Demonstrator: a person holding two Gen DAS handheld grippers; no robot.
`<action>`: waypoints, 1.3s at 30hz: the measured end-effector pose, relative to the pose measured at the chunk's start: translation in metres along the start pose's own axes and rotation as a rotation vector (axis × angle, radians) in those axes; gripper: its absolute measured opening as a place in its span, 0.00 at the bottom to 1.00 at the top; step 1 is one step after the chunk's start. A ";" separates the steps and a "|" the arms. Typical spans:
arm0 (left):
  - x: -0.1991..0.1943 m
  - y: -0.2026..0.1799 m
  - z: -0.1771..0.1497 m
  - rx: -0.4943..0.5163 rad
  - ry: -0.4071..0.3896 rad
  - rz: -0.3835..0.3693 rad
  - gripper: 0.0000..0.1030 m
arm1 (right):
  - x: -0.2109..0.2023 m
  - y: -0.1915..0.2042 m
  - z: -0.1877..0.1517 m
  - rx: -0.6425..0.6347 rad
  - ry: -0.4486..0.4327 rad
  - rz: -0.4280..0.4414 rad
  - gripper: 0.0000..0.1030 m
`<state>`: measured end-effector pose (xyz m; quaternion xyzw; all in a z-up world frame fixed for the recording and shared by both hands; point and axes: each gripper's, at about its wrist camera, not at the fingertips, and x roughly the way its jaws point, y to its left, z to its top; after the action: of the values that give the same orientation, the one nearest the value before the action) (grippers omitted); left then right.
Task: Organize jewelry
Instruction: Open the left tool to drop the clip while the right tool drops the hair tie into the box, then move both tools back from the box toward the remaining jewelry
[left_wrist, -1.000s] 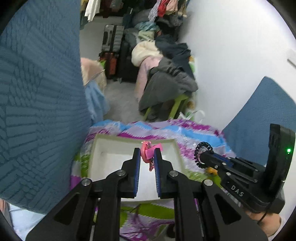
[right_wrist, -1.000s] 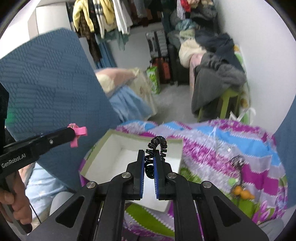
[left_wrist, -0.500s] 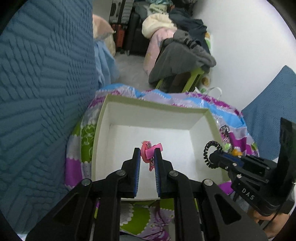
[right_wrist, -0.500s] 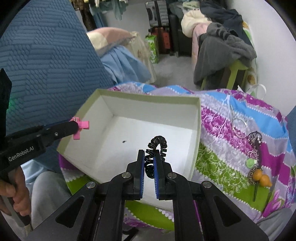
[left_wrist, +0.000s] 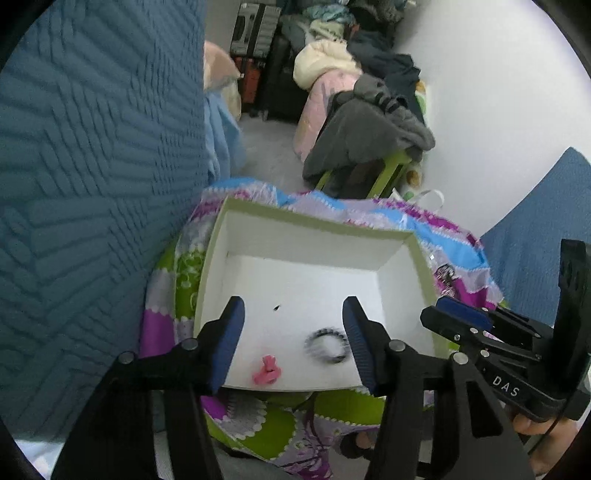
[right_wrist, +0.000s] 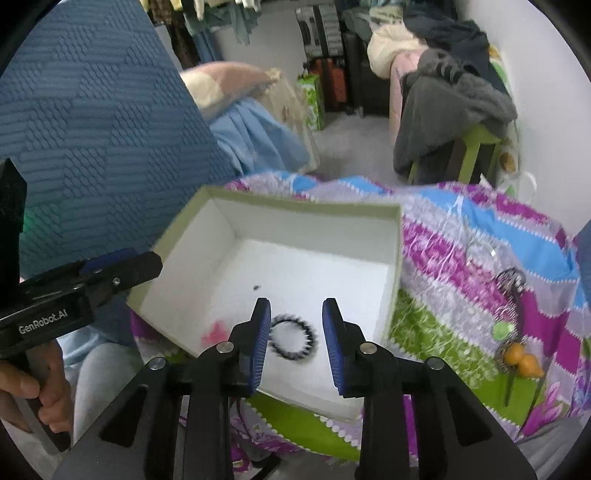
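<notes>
In the right wrist view, the right gripper fills the lower centre of the frame with its jaws apart and nothing between the pads. Directly beyond them, the black coil hair tie lies flat on the floor of the white box, near the box's front wall; it is blurred, so its exact outline cannot be told. The pink clip lies to the left of the hair tie, also on the box floor near the front wall, and is likewise blurred. In the left wrist view, the left gripper occupies the lower centre with its jaws wide apart and empty; the pink clip sits low between them and the hair tie just inside the right-hand finger. Both items are therefore in the box. Remaining work lies at the right of the right wrist frame: a hair stick with orange gourd charms rests on the patterned cloth, outside the box, its long axis running from upper right to lower centre-right. A thin ring lies farther back on the same cloth. The right gripper is judged nearer to both; approach should cross the stick's long axis.
</notes>
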<state>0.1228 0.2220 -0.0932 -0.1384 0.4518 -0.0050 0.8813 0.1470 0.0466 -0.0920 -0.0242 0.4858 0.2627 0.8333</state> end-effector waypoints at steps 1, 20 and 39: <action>-0.006 -0.002 0.002 0.003 -0.014 0.003 0.54 | -0.007 0.000 0.003 -0.002 -0.015 0.001 0.26; -0.099 -0.088 0.012 0.047 -0.172 0.024 0.70 | -0.142 -0.027 0.011 -0.025 -0.260 -0.031 0.28; -0.102 -0.193 0.001 0.093 -0.040 0.035 0.78 | -0.183 -0.136 -0.064 0.149 -0.236 -0.203 0.40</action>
<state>0.0856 0.0508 0.0368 -0.0893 0.4356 -0.0077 0.8957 0.0873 -0.1654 -0.0050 0.0196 0.3977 0.1415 0.9063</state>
